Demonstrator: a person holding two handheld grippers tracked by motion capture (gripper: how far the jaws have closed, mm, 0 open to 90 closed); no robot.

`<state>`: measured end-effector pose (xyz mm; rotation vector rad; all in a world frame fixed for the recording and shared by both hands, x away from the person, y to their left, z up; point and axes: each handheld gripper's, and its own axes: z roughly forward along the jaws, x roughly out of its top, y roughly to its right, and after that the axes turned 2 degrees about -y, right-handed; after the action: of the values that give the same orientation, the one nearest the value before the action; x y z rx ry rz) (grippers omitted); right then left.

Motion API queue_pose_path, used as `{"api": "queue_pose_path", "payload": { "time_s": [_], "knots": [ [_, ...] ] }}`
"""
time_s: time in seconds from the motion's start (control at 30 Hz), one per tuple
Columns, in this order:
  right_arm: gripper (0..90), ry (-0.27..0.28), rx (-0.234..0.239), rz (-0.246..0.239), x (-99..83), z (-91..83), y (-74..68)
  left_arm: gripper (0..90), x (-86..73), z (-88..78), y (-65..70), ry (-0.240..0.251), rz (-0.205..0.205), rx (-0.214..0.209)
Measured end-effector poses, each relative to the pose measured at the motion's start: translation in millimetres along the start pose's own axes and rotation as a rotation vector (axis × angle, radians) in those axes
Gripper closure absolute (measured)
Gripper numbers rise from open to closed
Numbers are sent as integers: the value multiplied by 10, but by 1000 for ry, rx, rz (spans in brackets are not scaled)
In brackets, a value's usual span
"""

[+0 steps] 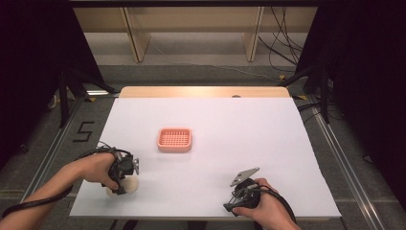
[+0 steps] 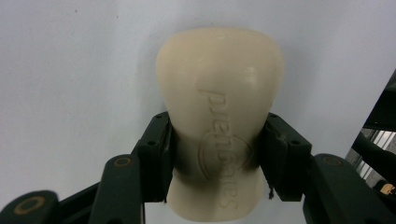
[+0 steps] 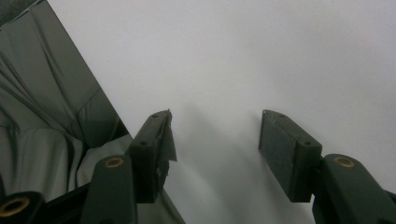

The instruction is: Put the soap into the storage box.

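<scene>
L gripper (image 2: 217,154) clamped on cream soap bar (image 2: 219,107); R gripper (image 3: 215,154) open, empty, over white table (image 1: 230,124).

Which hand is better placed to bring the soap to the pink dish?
Left. The left gripper is already clamped on the soap, while the right gripper rests open and empty, farther from the pink dish.

Left hand (image 1: 98,168) wrapped round left gripper (image 1: 120,186), gripper pointing down, jaws clamped tight on something between pads (image 2: 156,156), forearm angling in from bottom-left. Right hand (image 1: 268,207) low, holding right gripper (image 3: 215,154), jaws spread apart, nothing between pads.
</scene>
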<state>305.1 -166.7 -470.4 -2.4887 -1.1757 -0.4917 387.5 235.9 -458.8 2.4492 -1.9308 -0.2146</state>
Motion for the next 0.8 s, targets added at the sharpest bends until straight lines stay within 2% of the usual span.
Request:
{"api": "queue_pose_path", "payload": {
  "time_s": [0.13, 0.4, 0.8],
  "knots": [
    [444, 0, -4, 0, 0, -3, -3, 482, -5, 0, -1, 1, -1, -1],
    [442, 0, -3, 1, -1, -3, -3, 468, 33, 29, 16, -31, 13, 14],
    [441, -2, -6, 4, -2, -3, -4, 491, 21, 29, 33, -24, 31, 28]
  ]
}}
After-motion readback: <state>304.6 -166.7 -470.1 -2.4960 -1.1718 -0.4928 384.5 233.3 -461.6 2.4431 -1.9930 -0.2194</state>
